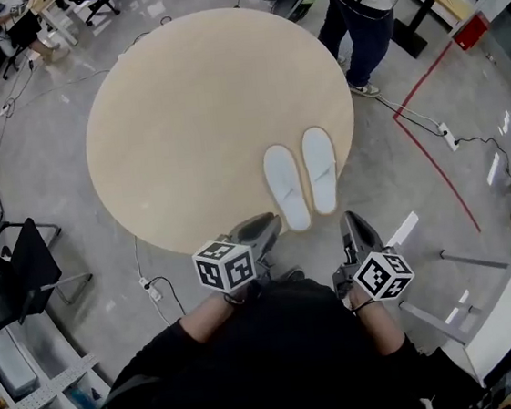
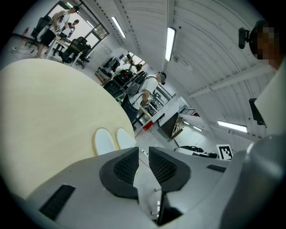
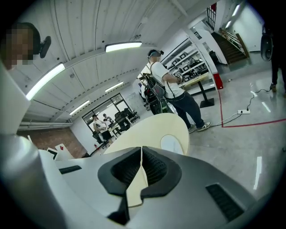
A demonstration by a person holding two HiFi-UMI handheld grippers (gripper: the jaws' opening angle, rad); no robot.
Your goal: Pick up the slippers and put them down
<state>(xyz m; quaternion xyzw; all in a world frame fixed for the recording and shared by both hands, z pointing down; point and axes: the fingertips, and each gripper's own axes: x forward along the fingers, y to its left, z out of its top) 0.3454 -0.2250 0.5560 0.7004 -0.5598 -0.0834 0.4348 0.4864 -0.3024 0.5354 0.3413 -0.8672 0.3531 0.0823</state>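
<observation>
Dark clothing (image 1: 281, 352) lowest in the head view, with both tools reaching out from it toward the table rim. Left gripper (image 1: 263, 228) at lower centre, jaws a little apart, nothing between them; right gripper (image 1: 356, 227) beside it to the right, jaws pressed together, also empty. Slippers (image 1: 303, 178) just above and between the two tips, side by side and almost touching, on the round table (image 1: 172, 117) at its lower right rim. Long axes up the frame, near ends toward the jaws. By the look of it, left gripper slightly nearer, beside the left one's near end. Nothing lying between tools and slippers. Well apart at upper right, a standing person (image 1: 362, 13); off to the right on the floor, a cable (image 1: 420, 121) and a red line (image 1: 432, 165).
</observation>
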